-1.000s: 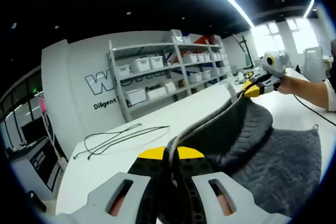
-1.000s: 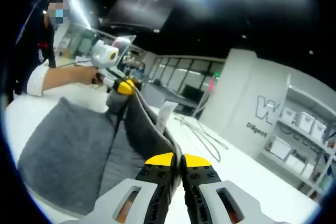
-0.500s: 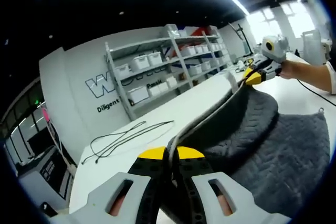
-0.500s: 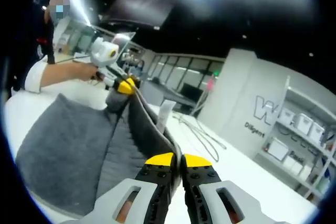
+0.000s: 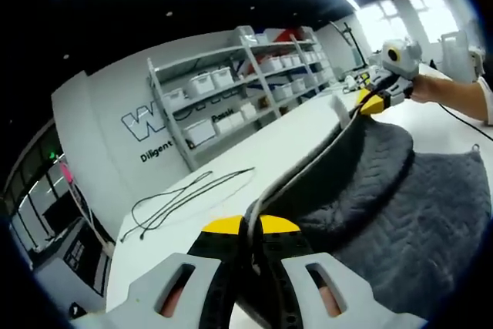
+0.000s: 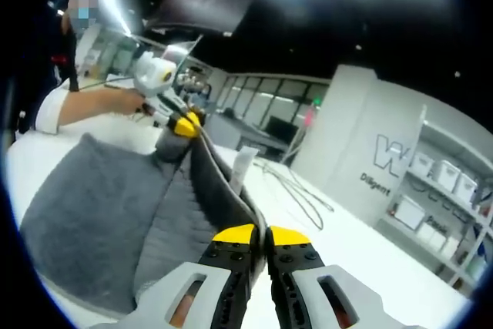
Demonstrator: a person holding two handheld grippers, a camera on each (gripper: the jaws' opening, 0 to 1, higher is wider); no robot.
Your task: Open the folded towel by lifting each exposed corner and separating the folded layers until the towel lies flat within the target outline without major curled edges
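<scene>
Clamped between the closed jaws of the left gripper is one corner of the grey towel, whose pale edge is stretched up and away across the left gripper view to the right gripper, where the other corner is pinched and a hand is seen behind it. The lifted layer is held taut between the two grippers, while the rest of the towel is spread on the white table below. In the right gripper view the same is seen mirrored: the right gripper is shut on its corner, and the towel runs to the left gripper. Beyond, black cables are laid on the table, and shelves of white boxes are set against the far wall
</scene>
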